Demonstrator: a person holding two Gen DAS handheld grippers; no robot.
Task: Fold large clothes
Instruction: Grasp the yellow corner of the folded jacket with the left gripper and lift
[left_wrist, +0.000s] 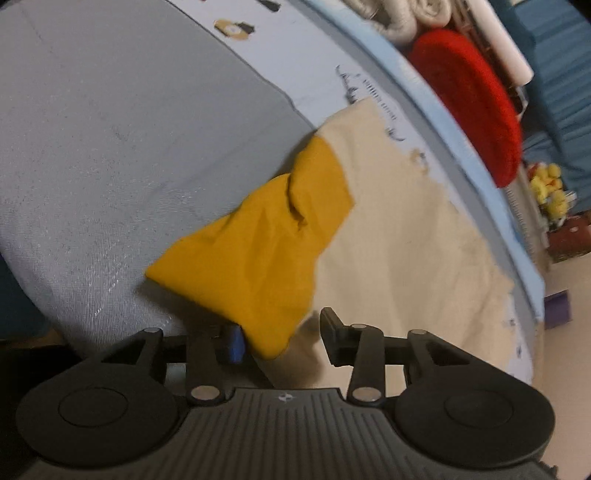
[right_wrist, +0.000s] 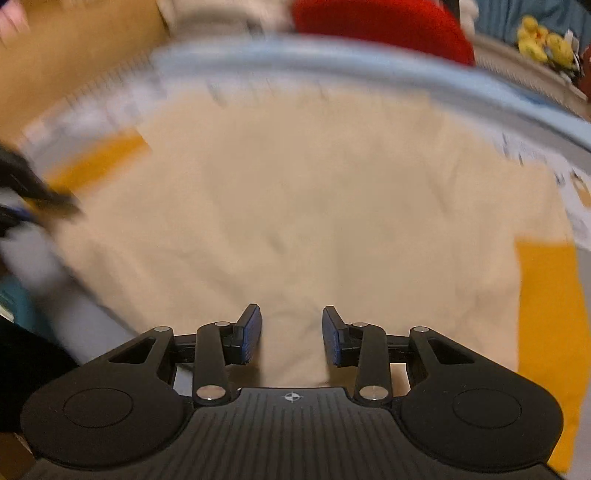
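A cream shirt (left_wrist: 406, 236) with mustard-yellow sleeves lies spread on a grey bed cover (left_wrist: 110, 147). In the left wrist view one yellow sleeve (left_wrist: 258, 254) is crumpled and its end lies between the fingers of my left gripper (left_wrist: 280, 339), whose jaws stand apart. In the right wrist view, which is blurred, the cream shirt body (right_wrist: 295, 206) fills the middle, with a yellow sleeve at the right (right_wrist: 550, 314) and another at the left (right_wrist: 99, 158). My right gripper (right_wrist: 291, 336) is open over the shirt's near edge. The left gripper (right_wrist: 33, 195) shows at the left edge.
A light blue patterned sheet (left_wrist: 303, 62) lies under the grey cover. A red cushion (left_wrist: 472, 99) and rolled cream fabric (left_wrist: 406, 18) sit beyond the bed edge. Yellow plush toys (left_wrist: 550, 192) stand at the far right, with the floor (left_wrist: 569, 369) below.
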